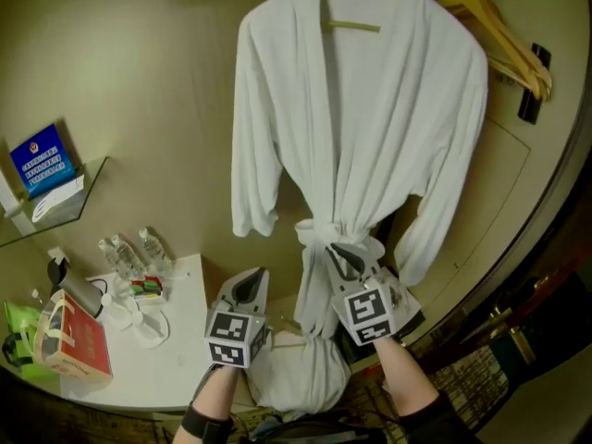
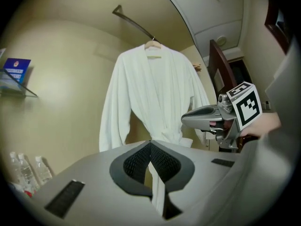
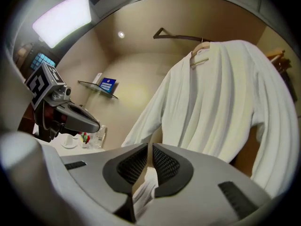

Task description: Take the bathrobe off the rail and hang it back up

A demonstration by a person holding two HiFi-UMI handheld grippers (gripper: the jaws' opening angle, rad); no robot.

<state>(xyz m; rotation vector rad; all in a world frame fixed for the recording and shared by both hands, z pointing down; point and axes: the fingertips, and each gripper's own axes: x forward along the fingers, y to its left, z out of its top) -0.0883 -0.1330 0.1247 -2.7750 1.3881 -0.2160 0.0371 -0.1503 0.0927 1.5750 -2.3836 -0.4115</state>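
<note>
A white bathrobe (image 1: 361, 128) hangs on a wooden hanger (image 1: 351, 26) from a curved dark rail (image 2: 134, 25), its belt knotted at the waist (image 1: 319, 234). Both grippers are held up in front of the robe's lower half, side by side, pointing at it without touching it. My left gripper (image 1: 259, 276) is shut with nothing in it; its tips (image 2: 150, 144) meet. My right gripper (image 1: 338, 250) stands at the belt knot's height, its jaws (image 3: 150, 145) a narrow slit apart with nothing pressed between them. The robe (image 3: 225, 102) fills the right gripper view.
A white counter (image 1: 176, 368) at lower left carries water bottles (image 1: 129, 252), a red box (image 1: 79, 340), a kettle (image 1: 79, 289) and cups. A glass shelf (image 1: 69, 202) holds a blue card (image 1: 44, 160). Spare wooden hangers (image 1: 504, 35) hang at the upper right beside dark woodwork.
</note>
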